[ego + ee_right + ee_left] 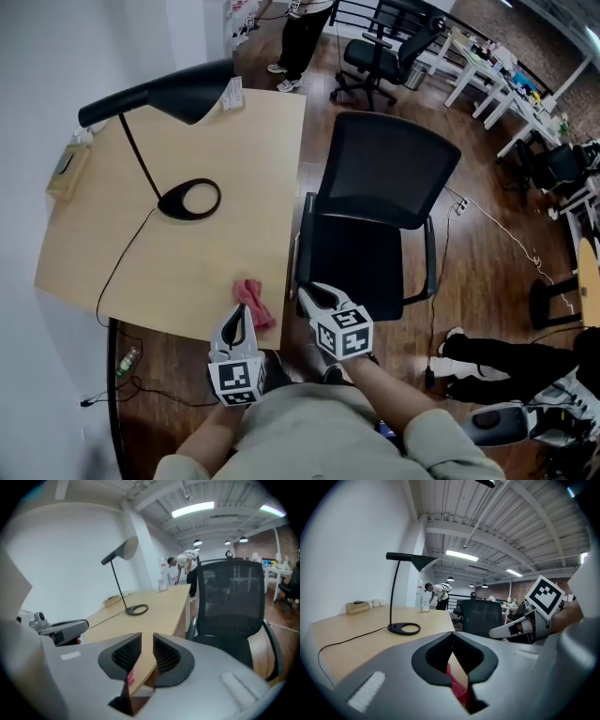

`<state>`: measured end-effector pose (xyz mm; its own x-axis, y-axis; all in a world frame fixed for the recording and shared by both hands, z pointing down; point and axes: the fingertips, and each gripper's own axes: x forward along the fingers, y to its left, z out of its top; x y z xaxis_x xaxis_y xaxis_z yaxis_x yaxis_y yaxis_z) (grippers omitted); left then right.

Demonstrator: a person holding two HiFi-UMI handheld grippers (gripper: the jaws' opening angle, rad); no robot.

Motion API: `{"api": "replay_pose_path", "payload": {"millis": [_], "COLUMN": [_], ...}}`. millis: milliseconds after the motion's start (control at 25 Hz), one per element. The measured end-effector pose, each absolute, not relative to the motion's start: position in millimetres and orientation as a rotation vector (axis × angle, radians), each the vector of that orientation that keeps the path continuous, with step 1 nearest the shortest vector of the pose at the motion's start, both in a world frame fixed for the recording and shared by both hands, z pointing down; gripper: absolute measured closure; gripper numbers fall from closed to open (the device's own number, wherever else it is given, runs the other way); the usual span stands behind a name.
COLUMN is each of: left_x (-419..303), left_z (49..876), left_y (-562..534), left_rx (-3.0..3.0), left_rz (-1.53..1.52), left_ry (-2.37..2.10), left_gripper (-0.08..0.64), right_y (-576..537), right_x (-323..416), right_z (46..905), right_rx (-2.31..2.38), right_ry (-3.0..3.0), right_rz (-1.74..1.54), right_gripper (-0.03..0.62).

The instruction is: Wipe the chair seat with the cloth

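A crumpled red cloth lies on the wooden desk near its front right corner. My left gripper hovers just in front of the cloth, its jaw tips meeting with nothing gripped; the left gripper view shows the cloth through the gap beneath them. My right gripper hangs at the front left edge of the black chair seat, jaws a little apart and empty. In the right gripper view the gripper points over the desk edge, with the chair to its right.
A black desk lamp and its cable stand mid-desk, a small wooden box at the far left. A person stands beyond the desk, beside another office chair. Someone's legs lie on the floor at right.
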<state>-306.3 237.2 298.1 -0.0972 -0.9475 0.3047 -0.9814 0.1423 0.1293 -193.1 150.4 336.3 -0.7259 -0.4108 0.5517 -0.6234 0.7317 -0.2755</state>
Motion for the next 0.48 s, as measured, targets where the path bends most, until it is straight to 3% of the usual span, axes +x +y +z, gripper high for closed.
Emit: {"api": "replay_pose_path", "payload": {"millis": [240,480], "left_x": [-223,-122], "left_z": [242,197], "left_y": [210,201], "left_rx": [2.042,2.178], "left_rz": [0.081,0.065], "left_ry": [-2.01,-1.879], "left_gripper": [0.557,0.557], "right_y": [143,152], "right_x": [-98,-7], "right_z": [246,170], "right_rx": [1.041,1.213], "right_ry": [-2.645,-2.73], "right_rz": [0.368,0.214], "right_gripper": [0.59,0.592]}}
